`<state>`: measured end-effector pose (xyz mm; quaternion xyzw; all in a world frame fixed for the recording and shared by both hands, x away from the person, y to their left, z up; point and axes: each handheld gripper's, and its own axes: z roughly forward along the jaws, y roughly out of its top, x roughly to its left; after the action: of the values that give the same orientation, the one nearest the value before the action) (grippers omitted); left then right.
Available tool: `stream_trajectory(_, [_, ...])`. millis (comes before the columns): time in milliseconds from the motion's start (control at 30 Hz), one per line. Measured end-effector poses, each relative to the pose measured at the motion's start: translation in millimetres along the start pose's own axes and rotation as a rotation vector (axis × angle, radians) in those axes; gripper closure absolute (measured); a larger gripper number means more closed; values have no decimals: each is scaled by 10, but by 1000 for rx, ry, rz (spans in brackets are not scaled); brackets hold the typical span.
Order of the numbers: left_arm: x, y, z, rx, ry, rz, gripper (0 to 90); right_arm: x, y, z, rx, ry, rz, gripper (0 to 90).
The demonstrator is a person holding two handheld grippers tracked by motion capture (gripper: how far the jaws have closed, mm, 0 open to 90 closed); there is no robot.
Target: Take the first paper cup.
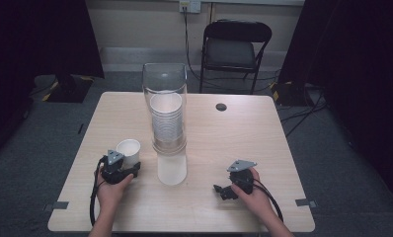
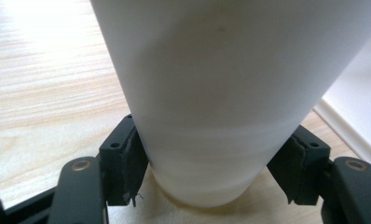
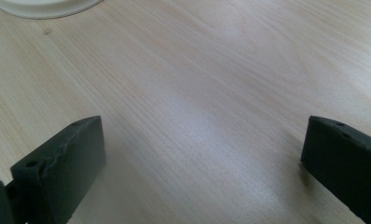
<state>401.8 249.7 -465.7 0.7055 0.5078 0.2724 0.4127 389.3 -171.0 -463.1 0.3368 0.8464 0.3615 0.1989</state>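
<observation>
Your left tongs (image 1: pixel 128 170) grip a white paper cup (image 1: pixel 129 151) low at its base; the cup stands upright on the desk (image 1: pixel 234 133), just left of the clear cup dispenser (image 1: pixel 167 118). Your right tongs (image 1: pixel 219 190) are wide apart, low over bare wood.

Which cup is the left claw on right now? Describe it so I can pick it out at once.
Start at the tall clear dispenser tube standing mid-table with its stack of white cups. Go toward the person's left hand: the single white cup stands upright on the table, the left claw closed around its base. Unlike the stacked cups, it stands alone, outside the tube.
</observation>
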Motion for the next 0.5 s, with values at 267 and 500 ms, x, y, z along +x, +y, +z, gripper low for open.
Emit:
stream_trajectory(267, [21,28,46,12,18,-37,336,0,0,0,0,0,1,0])
stream_trajectory(500, [35,35,59,48,27,-34,334,0,0,0,0,0,0,0])
